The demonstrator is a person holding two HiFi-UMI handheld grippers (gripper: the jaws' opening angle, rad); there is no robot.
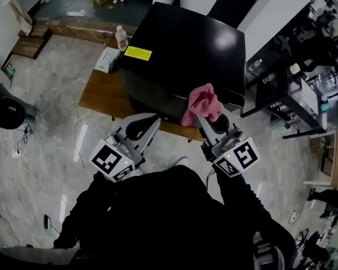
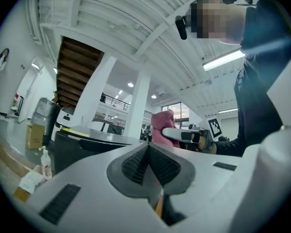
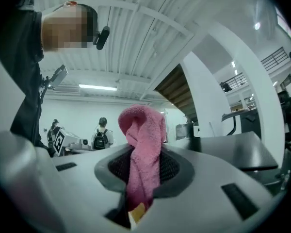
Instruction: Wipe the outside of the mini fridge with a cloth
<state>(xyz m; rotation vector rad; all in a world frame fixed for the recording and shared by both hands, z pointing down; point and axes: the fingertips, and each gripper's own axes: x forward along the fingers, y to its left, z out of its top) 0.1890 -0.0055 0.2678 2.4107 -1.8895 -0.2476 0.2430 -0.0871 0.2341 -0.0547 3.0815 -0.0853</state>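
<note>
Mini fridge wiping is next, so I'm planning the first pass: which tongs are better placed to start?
Right. The right tongs are shut on the pink cloth, held at the near edge of the black mini fridge. The left tongs are shut with nothing between them.

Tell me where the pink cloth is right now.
The pink cloth is clamped in the right tool, just right of centre in the head view, by the front edge of the black mini fridge.
</note>
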